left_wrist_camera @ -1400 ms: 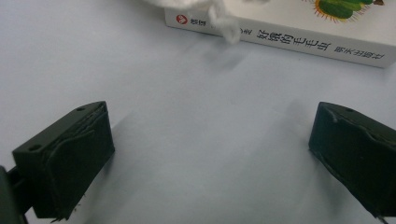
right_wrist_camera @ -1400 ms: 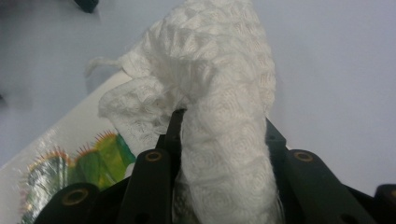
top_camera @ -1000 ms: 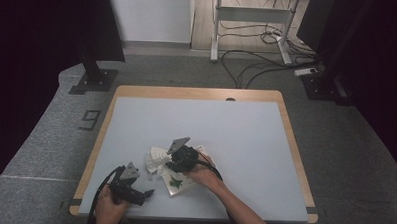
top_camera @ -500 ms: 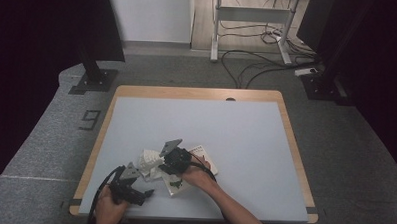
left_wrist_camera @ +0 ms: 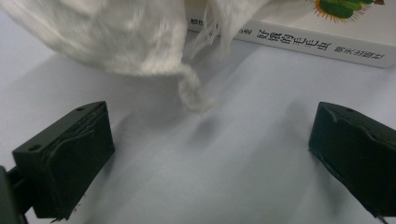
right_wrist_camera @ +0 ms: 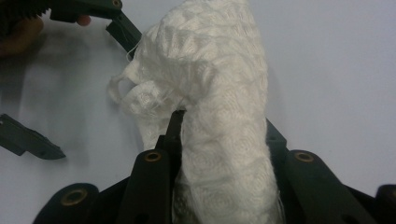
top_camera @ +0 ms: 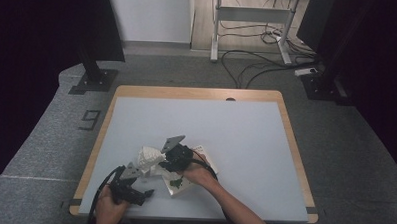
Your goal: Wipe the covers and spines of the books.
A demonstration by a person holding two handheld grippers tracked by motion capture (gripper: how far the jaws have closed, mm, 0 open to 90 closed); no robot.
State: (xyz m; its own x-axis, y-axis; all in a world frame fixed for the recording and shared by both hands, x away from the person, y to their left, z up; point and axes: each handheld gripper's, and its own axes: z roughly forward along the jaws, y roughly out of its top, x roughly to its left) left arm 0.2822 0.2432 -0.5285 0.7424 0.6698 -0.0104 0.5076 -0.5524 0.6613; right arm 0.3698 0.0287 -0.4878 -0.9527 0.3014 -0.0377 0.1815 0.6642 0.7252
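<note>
White knitted cloth (right_wrist_camera: 219,107): bunched, soft, loosely woven with frayed threads and one dangling twisted strand; lies toward the near left part of the table (top_camera: 246,128), touching the book's left edge and partly draped over it.

Right gripper (top_camera: 171,158): jaws clamped on the cloth, a thick fold of it pinched between them and spilling forward in the right gripper view; sits over the book's left end.

Left gripper (top_camera: 142,192): jaws spread wide and holding nothing, bare tabletop between them; just short of the cloth, near the table's front edge, below and left of the book.

Book (top_camera: 183,179): thin, white-covered, flat on the table, green illustration on its cover and a printed spine facing the left gripper; lies under the right hand (top_camera: 197,173).

Table: rectangular, pale blue-grey matte top with a light wooden rim. Wide open surface behind and to the right of the book, up to the far edge; little room between the book and the front edge.

No containers on the table.
</note>
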